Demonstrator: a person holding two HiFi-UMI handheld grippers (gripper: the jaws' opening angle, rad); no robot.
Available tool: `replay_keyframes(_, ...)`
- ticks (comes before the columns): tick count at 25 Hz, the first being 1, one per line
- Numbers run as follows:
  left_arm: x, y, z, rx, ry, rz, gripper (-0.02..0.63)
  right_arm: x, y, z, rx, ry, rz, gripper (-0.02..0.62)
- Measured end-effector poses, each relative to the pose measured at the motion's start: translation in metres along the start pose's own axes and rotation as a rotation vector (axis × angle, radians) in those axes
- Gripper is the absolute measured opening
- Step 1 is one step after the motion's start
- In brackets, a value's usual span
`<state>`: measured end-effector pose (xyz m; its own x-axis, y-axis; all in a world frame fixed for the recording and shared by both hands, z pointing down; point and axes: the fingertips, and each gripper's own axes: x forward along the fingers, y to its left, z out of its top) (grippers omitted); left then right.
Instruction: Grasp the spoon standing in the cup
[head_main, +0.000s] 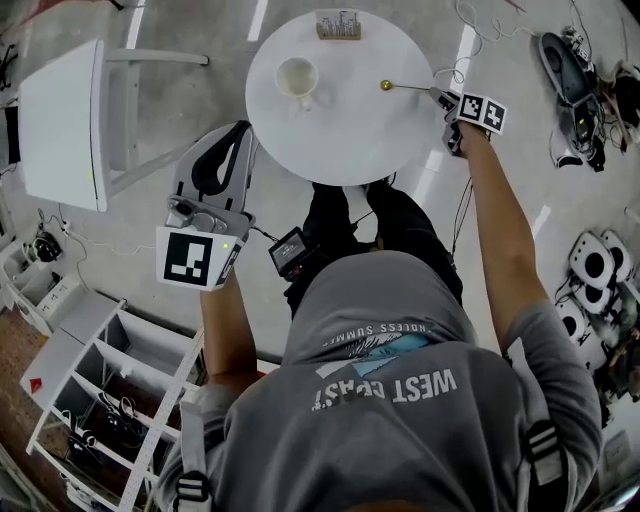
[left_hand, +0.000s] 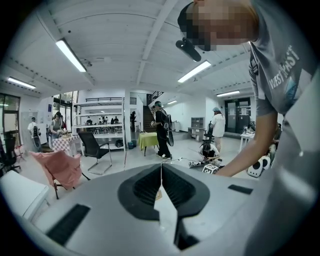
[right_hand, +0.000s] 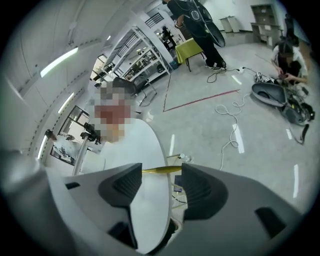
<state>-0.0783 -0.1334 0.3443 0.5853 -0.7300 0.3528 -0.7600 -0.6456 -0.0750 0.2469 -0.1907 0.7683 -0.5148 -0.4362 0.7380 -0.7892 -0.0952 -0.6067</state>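
A person stands over a round white table with a gripper in each hand; the spoon is not in the cup but lies flat on the tabletop, well to the cup's right, its bowl toward the table's middle and its handle running out to the right gripper at the table's edge. That gripper's jaws stand wide apart; in the right gripper view the gold handle crosses the gap at the jaw tips with neither pad pressing on it, so the spoon is let go, not gripped. The left gripper hangs off the table's near left edge, jaws clenched together on nothing, taking no part. The cup stands upright and empty at the table's far left; a small rack sits at the far rim.

Judging by how things lie, the task looks all but done: the spoon is out of the cup and set down, and the grip is loosed; what seems left is only to draw the right gripper clear of the handle without nudging it.
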Motion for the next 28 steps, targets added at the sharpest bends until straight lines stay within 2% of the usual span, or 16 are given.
replay_keyframes(5, -0.003, -0.001, 0.009, -0.006, -0.026, 0.024, 0.009, -0.011, 0.0, 0.011, -0.065, -0.014, -0.042, 0.256)
replay_keyframes(9, -0.014, 0.002, 0.011, -0.005, -0.049, 0.054, 0.009, -0.01, 0.01, 0.009, -0.064, -0.006, 0.007, 0.256)
replay_keyframes(13, -0.025, 0.006, 0.012, -0.006, -0.063, 0.085, 0.009, -0.007, 0.023, 0.004, -0.091, 0.046, 0.065, 0.256)
replay_keyframes(22, -0.055, 0.008, 0.013, 0.001, -0.085, 0.148, 0.009, -0.013, 0.036, 0.013, -0.129, 0.047, 0.08, 0.256)
replay_keyframes(28, -0.064, 0.014, 0.014, 0.006, -0.085, 0.166, 0.009, 0.0, 0.041, 0.006, -0.195, 0.116, 0.068, 0.256)
